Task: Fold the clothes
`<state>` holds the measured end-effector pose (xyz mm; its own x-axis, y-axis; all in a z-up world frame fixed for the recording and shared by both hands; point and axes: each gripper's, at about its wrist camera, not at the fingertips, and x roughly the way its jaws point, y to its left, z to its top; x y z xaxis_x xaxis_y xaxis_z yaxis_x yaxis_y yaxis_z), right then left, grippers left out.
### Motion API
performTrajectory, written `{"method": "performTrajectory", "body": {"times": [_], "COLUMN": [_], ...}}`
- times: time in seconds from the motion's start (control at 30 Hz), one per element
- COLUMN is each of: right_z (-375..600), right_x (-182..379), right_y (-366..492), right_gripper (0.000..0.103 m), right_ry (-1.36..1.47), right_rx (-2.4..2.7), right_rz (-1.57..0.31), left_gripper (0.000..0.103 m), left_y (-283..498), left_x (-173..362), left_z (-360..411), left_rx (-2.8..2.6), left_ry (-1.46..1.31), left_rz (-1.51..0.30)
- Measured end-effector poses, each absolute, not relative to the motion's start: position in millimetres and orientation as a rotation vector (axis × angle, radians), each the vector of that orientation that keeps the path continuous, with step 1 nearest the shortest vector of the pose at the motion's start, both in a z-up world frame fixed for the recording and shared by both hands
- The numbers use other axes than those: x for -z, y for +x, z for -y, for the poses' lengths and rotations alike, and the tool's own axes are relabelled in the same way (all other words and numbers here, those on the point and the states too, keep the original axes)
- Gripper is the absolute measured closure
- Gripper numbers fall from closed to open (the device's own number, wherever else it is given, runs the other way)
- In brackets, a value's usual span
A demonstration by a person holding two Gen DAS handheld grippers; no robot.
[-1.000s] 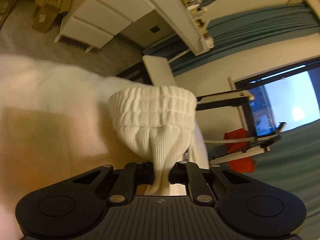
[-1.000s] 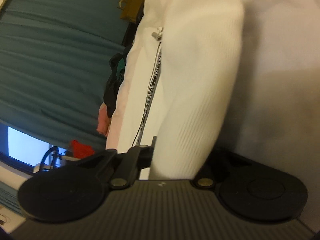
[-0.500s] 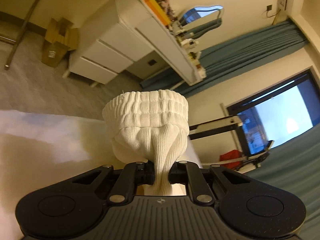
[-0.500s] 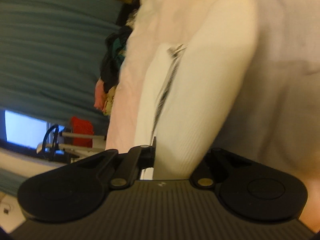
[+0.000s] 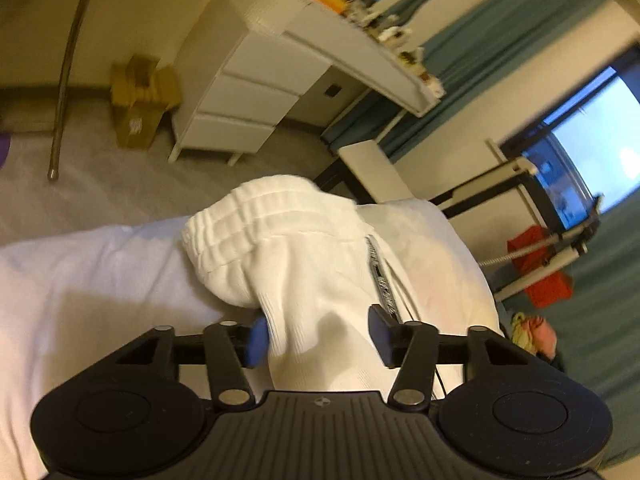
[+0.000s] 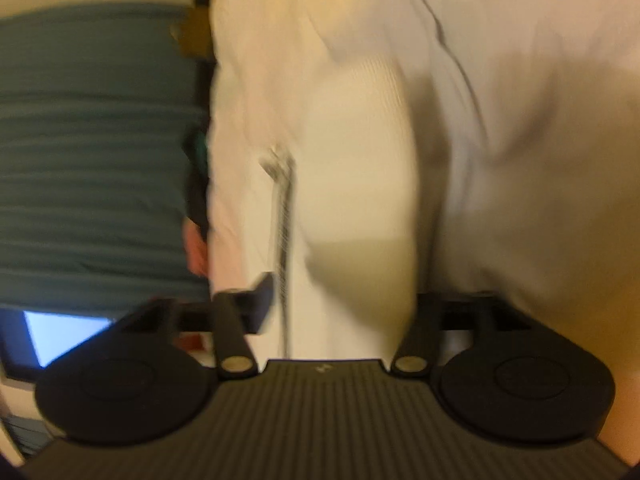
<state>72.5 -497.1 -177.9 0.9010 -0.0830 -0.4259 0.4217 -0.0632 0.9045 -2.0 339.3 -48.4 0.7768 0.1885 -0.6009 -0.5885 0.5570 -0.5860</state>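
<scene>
While both sets of jaws are opening, the white garment (image 5: 320,264) lies between the fingers of the left tool (image 5: 318,340) and the right tool (image 6: 340,300), no longer pinched, apparently so it can settle on the bed (image 5: 80,280) just ahead. Its zip (image 5: 380,280) runs forward from the left tool's right finger.

Left tongs (image 5: 318,338) opening, right tongs (image 6: 340,304) too — apart

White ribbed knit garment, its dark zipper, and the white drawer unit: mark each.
White ribbed knit garment (image 5: 276,232), left wrist view, on the gathered cuff.
Dark zipper (image 5: 380,276), left wrist view, mid-length.
White drawer unit (image 5: 248,100), left wrist view, middle drawer front.
</scene>
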Motion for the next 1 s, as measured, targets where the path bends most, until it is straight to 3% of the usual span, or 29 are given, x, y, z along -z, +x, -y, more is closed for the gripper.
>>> {"method": "performTrajectory", "body": {"times": [0.3,0.8,1.0], "right_z": [533.6,533.8,532.0], "right_x": [187.1,201.5,197.9], "right_y": [72.5,69.9,83.6], "right_gripper": [0.034,0.034,0.037], "right_ry": [1.454,1.470,1.365], "right_rx": [0.413,0.226,0.291], "right_rz": [-0.221,-0.302,-0.318], "left_gripper": [0.022,0.021,0.021], "left_y": [-13.8,71.8,85.3], "left_x": [7.8,68.1,119.5], "left_z": [-228.3,-51.0,-12.8], "left_rx": [-0.377,0.129,0.149], "left_ry": [-0.488,-0.109,0.060], "left_rz": [-0.399,-0.520,-0.712]}}
